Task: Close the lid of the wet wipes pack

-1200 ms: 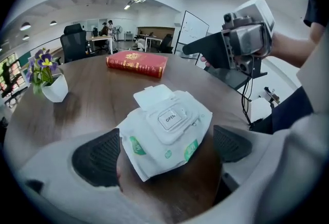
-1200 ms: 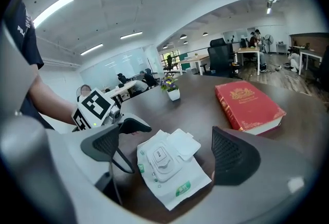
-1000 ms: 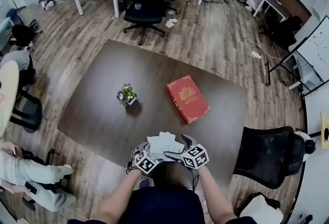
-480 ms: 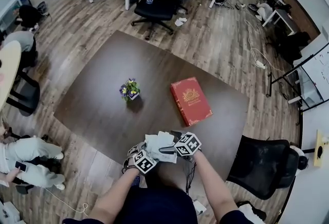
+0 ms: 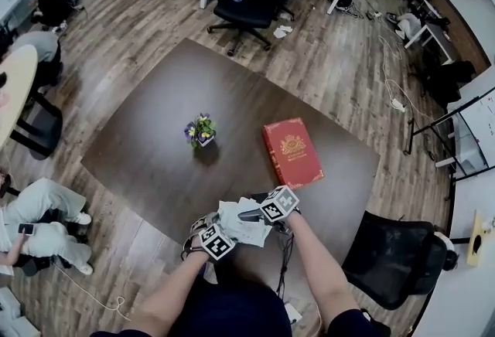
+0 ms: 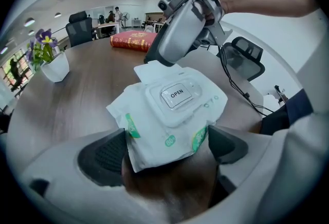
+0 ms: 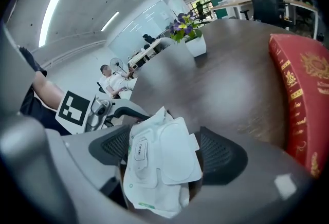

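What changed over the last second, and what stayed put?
The left gripper clamped shut on the near end of the wet wipes pack. The right gripper moved over the pack, its jaws just closing, the lid end between them, not gripped. Pack, red book and flower pot stayed put.

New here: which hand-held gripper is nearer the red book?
Right. The right hand-held gripper, jaws just closing around the wet wipes pack, is on its red book side; the left hand-held gripper clamps the opposite side.

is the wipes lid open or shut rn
Open: the lid is swung off the wet wipes pack, its oval flap lying beside the OPEN label.
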`<state>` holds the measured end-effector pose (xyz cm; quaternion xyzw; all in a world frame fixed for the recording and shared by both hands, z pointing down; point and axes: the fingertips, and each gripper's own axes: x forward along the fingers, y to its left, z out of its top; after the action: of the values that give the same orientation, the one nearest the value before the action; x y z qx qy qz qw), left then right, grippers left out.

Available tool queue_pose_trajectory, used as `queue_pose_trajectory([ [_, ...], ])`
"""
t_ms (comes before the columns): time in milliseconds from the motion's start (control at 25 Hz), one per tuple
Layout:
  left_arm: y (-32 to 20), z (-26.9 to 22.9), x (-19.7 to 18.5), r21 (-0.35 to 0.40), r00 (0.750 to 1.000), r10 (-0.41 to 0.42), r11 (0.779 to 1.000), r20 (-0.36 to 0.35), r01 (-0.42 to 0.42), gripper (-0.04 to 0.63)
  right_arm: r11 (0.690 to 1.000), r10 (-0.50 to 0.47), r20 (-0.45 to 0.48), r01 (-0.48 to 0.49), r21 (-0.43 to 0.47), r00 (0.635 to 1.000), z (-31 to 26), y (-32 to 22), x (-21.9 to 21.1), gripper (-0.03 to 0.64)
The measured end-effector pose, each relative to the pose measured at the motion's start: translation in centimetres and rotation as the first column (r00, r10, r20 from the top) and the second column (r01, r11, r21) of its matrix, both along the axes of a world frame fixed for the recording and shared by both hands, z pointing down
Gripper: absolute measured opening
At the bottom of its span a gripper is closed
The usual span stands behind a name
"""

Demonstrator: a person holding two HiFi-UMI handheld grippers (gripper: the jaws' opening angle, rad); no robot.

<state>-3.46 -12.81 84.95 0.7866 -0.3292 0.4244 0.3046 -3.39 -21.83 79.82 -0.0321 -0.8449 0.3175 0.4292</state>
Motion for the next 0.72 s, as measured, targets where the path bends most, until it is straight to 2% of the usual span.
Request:
queue_pose_trajectory([
  [160, 0.3, 0.4, -0.3, -0.001, 1.0, -0.017, 1.0, 0.002, 0.017, 0.499, 0.999, 0.047, 0.025, -0.047, -0.017, 0.999, -0.8, -0.4, 0.1, 0.403],
  [720, 0.1, 0.1, -0.3, 0.004, 1.0, -0.02, 1.0, -0.011, 0.02, 0.499, 0.997, 0.032, 0.066, -0.036, 0.069, 0.997, -4.5, 2.3, 0.3, 0.33],
])
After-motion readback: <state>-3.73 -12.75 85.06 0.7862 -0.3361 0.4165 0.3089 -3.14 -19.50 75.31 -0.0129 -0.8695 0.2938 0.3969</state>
